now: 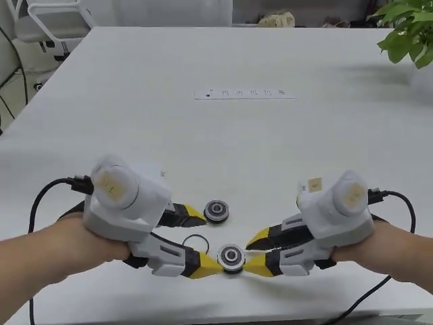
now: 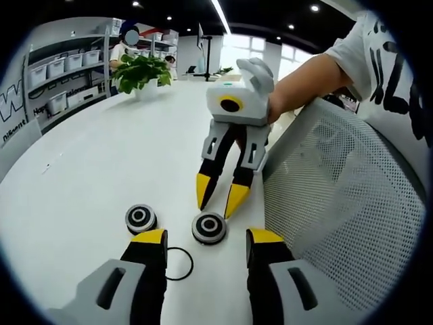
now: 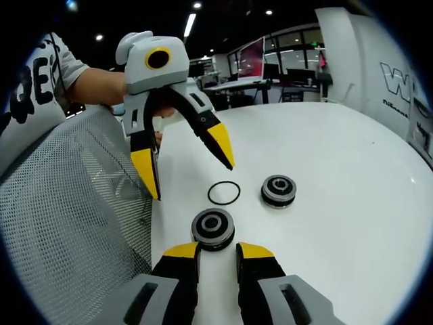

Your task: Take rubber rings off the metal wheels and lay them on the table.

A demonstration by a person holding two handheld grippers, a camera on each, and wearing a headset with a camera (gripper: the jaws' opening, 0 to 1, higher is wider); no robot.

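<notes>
Both grippers flank the near wheel (image 1: 231,257) from opposite sides. The left gripper (image 1: 208,241) is spread wide and the right gripper (image 1: 249,253) narrowly parted, neither pinching, probably so one can steady while the other peels. One rubber ring (image 1: 196,242) lies loose beside the wheel, with the far wheel (image 1: 216,210) just beyond.

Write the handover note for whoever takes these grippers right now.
Left gripper: open wide, holding nothing.
Right gripper: open a little, holding nothing.
Both point at the near round metal wheel, which lies flat on the white table between their tips. The far round metal wheel lies just beyond it.
Done: one thin black rubber ring lies loose on the table beside the wheels.
Left: both wheels show dark rims, so they probably carry rings to take off. I cannot tell which wheel the loose ring came from. Start with the near wheel.
</notes>
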